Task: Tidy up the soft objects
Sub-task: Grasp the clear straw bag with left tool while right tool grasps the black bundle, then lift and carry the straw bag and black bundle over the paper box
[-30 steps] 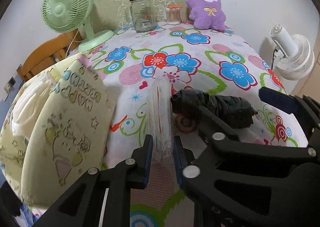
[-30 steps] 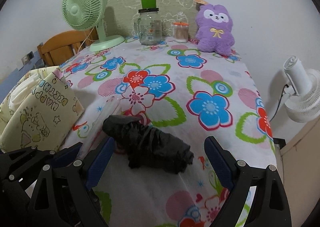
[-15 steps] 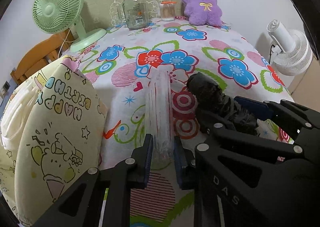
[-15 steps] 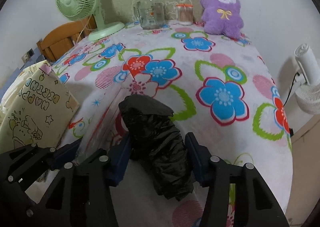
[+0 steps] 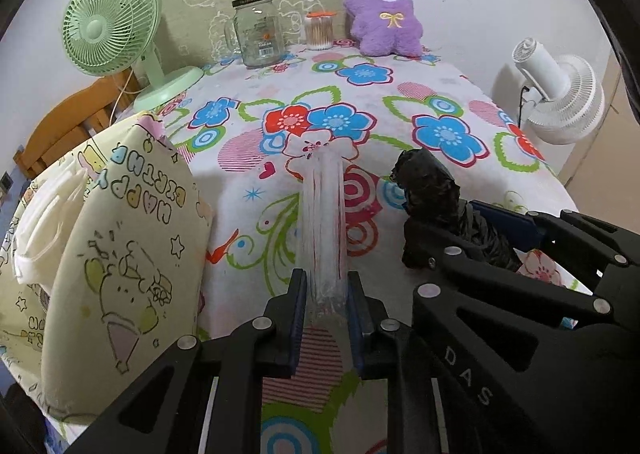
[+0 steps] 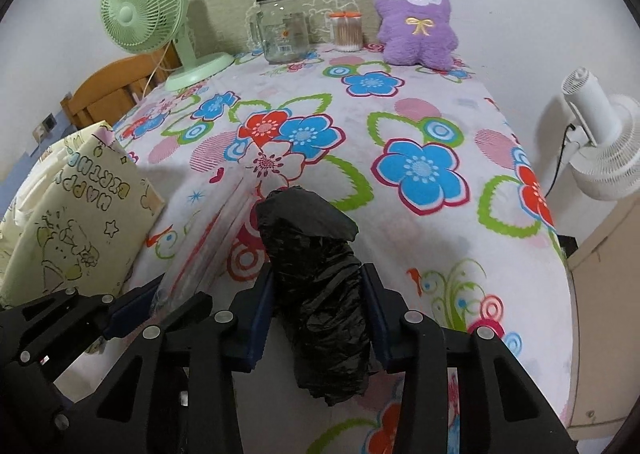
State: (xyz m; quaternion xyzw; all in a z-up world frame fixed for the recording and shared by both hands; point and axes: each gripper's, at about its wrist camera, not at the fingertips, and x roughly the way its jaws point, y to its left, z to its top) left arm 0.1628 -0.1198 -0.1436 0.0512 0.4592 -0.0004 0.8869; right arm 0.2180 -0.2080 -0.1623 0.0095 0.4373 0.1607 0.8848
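Black crinkled plastic fills the gap between the right gripper (image 6: 318, 318) fingers, which pinch the rolled black bag (image 6: 316, 278) near its middle, its far end jutting out over the flowered surface (image 6: 420, 125). Beside it, the left gripper (image 5: 327, 308) fingers clamp the near end of a clear plastic roll (image 5: 323, 221) pointing away across the cloth. Both rolls likely belong in the yellow gift bag (image 5: 120, 238) at the left edge; keeping each squeeze firm should stop the slippery film unrolling
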